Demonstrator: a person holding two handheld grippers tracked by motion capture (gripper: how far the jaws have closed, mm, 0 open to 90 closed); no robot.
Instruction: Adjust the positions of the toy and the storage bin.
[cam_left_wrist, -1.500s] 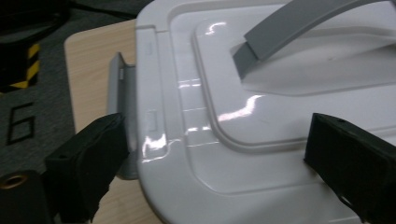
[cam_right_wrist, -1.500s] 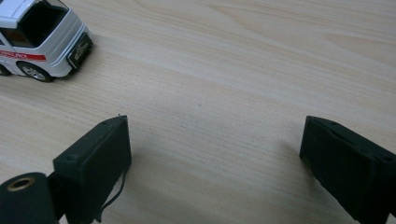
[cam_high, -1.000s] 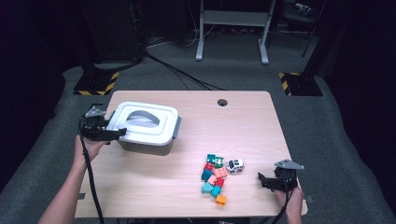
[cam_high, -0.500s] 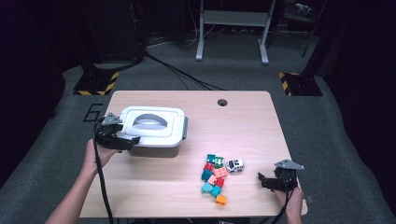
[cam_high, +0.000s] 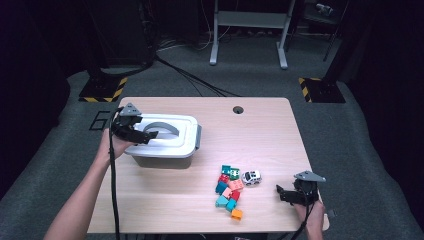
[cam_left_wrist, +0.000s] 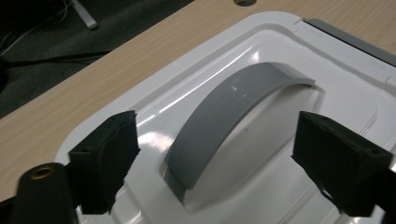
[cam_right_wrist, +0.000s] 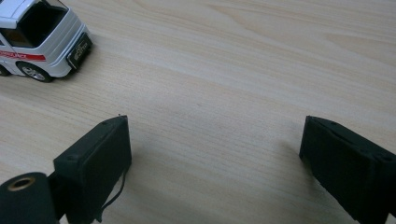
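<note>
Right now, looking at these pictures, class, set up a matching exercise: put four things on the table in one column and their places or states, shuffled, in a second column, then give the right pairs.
Things:
1. white plastic box with grey arched lid handle
2. small white toy car
3. left gripper
4. heap of coloured toy bricks

Places or states:
A. open, above the lid handle
B. left half of the wooden table
C. right of the bricks
D. near front edge, centre

Pairs: 1-B, 2-C, 3-A, 4-D
</note>
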